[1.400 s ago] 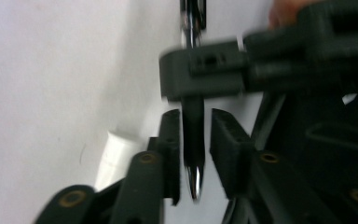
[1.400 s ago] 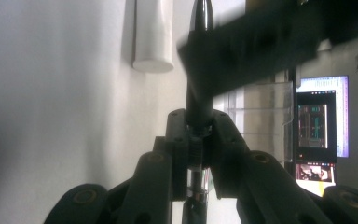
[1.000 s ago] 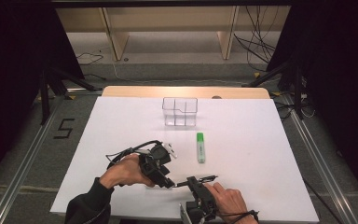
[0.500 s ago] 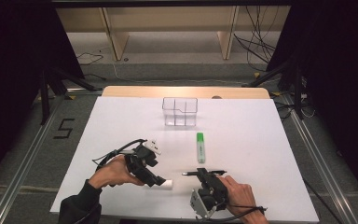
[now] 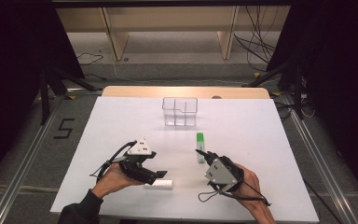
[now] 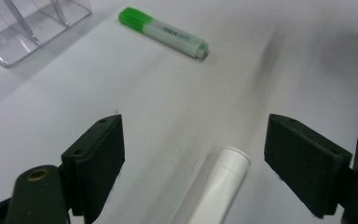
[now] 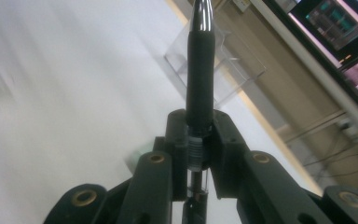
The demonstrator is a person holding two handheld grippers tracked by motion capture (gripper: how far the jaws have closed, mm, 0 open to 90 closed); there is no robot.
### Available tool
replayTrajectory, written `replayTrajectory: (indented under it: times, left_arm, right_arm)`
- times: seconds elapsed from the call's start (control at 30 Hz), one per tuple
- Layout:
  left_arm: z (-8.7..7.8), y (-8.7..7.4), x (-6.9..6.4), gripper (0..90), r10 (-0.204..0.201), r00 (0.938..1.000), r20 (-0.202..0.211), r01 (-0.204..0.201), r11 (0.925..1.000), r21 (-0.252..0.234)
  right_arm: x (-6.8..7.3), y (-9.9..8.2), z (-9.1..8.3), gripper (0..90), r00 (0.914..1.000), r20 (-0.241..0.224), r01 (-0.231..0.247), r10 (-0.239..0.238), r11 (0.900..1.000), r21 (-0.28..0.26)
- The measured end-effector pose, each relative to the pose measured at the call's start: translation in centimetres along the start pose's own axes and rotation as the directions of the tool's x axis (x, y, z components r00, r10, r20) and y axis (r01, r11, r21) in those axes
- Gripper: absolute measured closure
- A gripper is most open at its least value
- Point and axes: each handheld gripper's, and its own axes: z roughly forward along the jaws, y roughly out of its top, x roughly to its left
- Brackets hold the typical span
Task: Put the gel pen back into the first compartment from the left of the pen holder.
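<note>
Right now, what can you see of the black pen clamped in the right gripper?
The slim black pen has a matte dark barrel, a shiny metallic tip at its far end and a clear threaded section where the right gripper clamps it. It points straight out along the shut jaws, lifted off the white table, aimed roughly toward the clear plastic organiser. Only the jaws touch it.

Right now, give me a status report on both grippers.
Left gripper open over white tube. Right gripper shut on black pen. Green highlighter lies ahead.

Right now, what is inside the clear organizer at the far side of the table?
Nothing visible: the clear organizer looks empty through its walls. The black pen is clamped in the right gripper.
</note>
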Motion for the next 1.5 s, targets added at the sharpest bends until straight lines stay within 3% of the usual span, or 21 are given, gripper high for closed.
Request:
replayTrajectory:
  times: [0.03,0.1,0.2,0.27,0.4,0.43,0.47,0.57,0.7,0.73,0.97,1.13,1.4,1.5]
  left_arm:
    - [0.1,-0.2,-0.1,18.8,-0.003,1.0,-0.003,0.003,0.9999,-0.014]
    - [0.2,-0.7,-0.2,18.3,-0.014,0.9999,-0.001,0.013,0.9992,-0.036]
    - [0.4,-1.3,-0.3,18.0,-0.005,0.9999,0.01,0.005,0.9985,-0.055]
    - [0.3,-1.7,-0.4,18.0,-0.016,0.9999,0.002,0.016,0.9967,-0.08]
    - [-0.3,-2.5,-0.2,18.0,-0.045,0.9988,-0.018,0.042,0.987,-0.155]
    - [-0.4,-2.7,-0.1,18.1,-0.055,0.9984,-0.012,0.052,0.9851,-0.164]
    - [-0.5,-2.9,0.0,18.0,-0.068,0.9976,-0.006,0.066,0.9808,-0.183]
    - [-0.6,-3.8,0.1,18.0,-0.115,0.9928,0.034,0.12,0.9713,-0.206]
    - [-0.6,-4.5,-0.2,17.3,-0.107,0.9942,0.004,0.106,0.9788,-0.175]
    - [-0.6,-4.6,-0.2,17.3,-0.112,0.9937,0.005,0.111,0.9775,-0.18]
    - [-0.5,-5.0,-1.0,16.9,-0.092,0.9957,-0.006,0.09,0.9803,-0.176]
    - [-0.4,-5.2,-1.6,16.9,-0.068,0.9977,-0.001,0.067,0.9838,-0.167]
    - [-0.3,-5.3,-1.8,17.0,-0.058,0.9983,-0.007,0.056,0.9862,-0.156]
    - [-0.3,-5.4,-1.7,16.9,-0.058,0.9983,-0.011,0.056,0.9873,-0.149]
  right_arm:
    - [-0.5,0.1,0.0,79.6,0.9986,-0.02,-0.048,0.048,0.9987,-0.014]
    - [-1.4,0.3,0.1,79.6,0.9877,-0.064,-0.145,0.142,0.9885,-0.043]
    - [-2.5,0.5,0.4,79.5,0.9584,-0.126,-0.266,0.256,0.9619,-0.065]
    - [-3.2,0.6,0.8,79.6,0.9311,-0.164,-0.34,0.326,0.9381,-0.066]
    - [-4.2,0.6,1.6,79.5,0.8678,-0.23,-0.466,0.44,0.8818,-0.071]
    - [-4.5,0.6,1.8,79.5,0.8484,-0.245,-0.498,0.469,0.8641,-0.071]
    - [-4.7,0.6,2.0,79.5,0.8361,-0.254,-0.517,0.486,0.853,-0.07]
    - [-5.3,0.9,2.9,79.4,0.786,-0.29,-0.587,0.546,0.8066,-0.072]
    - [-6.0,1.5,4.2,79.4,0.7281,-0.322,-0.655,0.605,0.7529,-0.066]
    - [-6.2,1.8,4.6,79.5,0.7181,-0.322,-0.666,0.617,0.7429,-0.063]
    - [-7.5,3.7,7.4,79.4,0.6848,-0.32,-0.704,0.654,0.7075,-0.06]
    - [-8.6,4.7,9.4,79.4,0.651,-0.317,-0.74,0.69,0.6698,-0.063]
    - [-9.8,6.3,11.7,79.4,0.6387,-0.297,-0.754,0.71,0.6535,-0.061]
    - [-10.2,6.9,12.5,79.4,0.6225,-0.3,-0.769,0.723,0.6364,-0.062]
